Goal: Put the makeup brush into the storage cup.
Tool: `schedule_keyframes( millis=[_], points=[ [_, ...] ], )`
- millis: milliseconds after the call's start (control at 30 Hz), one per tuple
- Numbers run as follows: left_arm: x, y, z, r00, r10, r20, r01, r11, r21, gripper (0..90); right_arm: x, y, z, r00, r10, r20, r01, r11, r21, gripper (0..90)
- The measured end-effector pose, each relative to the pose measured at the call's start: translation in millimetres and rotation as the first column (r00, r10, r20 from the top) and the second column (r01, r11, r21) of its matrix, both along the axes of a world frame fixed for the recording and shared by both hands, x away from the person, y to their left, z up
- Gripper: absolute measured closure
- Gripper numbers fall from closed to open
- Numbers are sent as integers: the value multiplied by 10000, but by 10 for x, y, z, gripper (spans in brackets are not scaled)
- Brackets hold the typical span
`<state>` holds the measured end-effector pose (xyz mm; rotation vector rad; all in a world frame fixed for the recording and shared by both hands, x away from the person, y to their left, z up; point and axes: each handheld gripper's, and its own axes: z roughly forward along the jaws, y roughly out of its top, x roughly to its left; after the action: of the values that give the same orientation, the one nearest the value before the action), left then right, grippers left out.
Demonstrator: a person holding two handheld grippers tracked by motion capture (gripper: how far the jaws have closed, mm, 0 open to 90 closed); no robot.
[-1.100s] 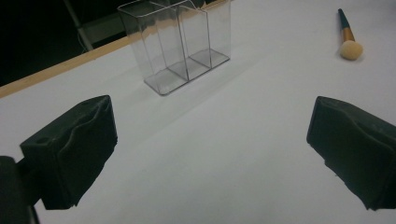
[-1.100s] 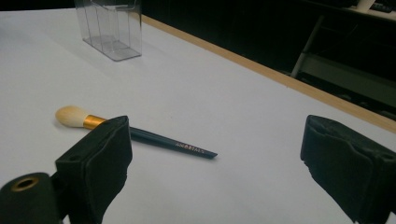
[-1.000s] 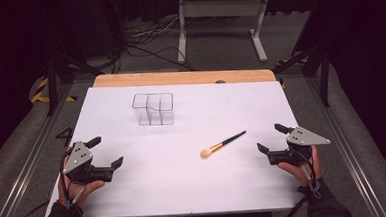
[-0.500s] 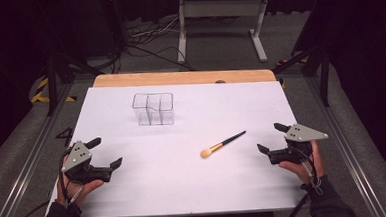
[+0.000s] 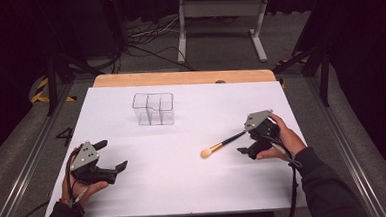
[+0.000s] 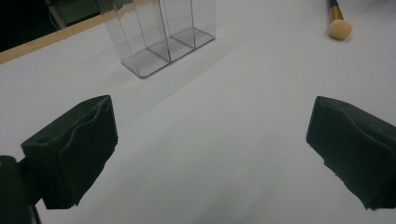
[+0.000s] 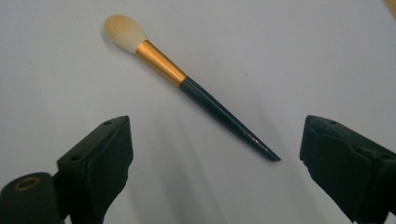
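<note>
Right tongs [image 5: 246, 138] moved to one brush [image 5: 222, 144]; both tongs gape empty.

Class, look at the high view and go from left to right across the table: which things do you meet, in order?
left gripper → clear compartment organizer → makeup brush → right gripper, fingers open by the brush's handle end.

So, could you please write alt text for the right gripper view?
A makeup brush with a cream head, gold ferrule and dark handle lies on the white table. The open right gripper has its two black jaws either side of the handle's tip, not touching it.
</note>
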<state>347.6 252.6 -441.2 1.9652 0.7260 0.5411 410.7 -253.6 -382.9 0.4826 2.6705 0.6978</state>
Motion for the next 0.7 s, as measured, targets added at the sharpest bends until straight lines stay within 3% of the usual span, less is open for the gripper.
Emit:
schedule_keyframes(
  millis=[233, 500, 600, 633, 667, 700],
  points=[
    [6, -20, -23, 9999, -97, -93, 98, 9999, 110, 35, 178, 393, -76, 9931, 830, -834, -938, 9863, -1354, 125],
    [-5, -23, -15, 9999, -114, -13, 115, 9998, 134, 32, 306, 647, -144, 9814, 1287, -1422, -1556, 9678, -1980, 157],
    [-1, -17, -17, 10000, -86, -32, 87, 9999, 118, 31, 364, 774, -201, 9723, 1621, -1684, -2015, 9466, -2518, 213],
    [-1, -17, -17, 10000, -86, -32, 87, 9999, 118, 30, 364, 774, -201, 9723, 1621, -1684, -2015, 9466, -2518, 213],
    [-2, -19, -18, 10000, -79, -58, 80, 9999, 132, 30, 380, 853, -240, 9673, 1901, -1677, -2323, 9297, -2857, 257],
    [-1, -20, -18, 9999, -110, -66, 110, 9999, 128, 30, 384, 873, -250, 9653, 1945, -1741, -2394, 9253, -2942, 267]
  ],
)
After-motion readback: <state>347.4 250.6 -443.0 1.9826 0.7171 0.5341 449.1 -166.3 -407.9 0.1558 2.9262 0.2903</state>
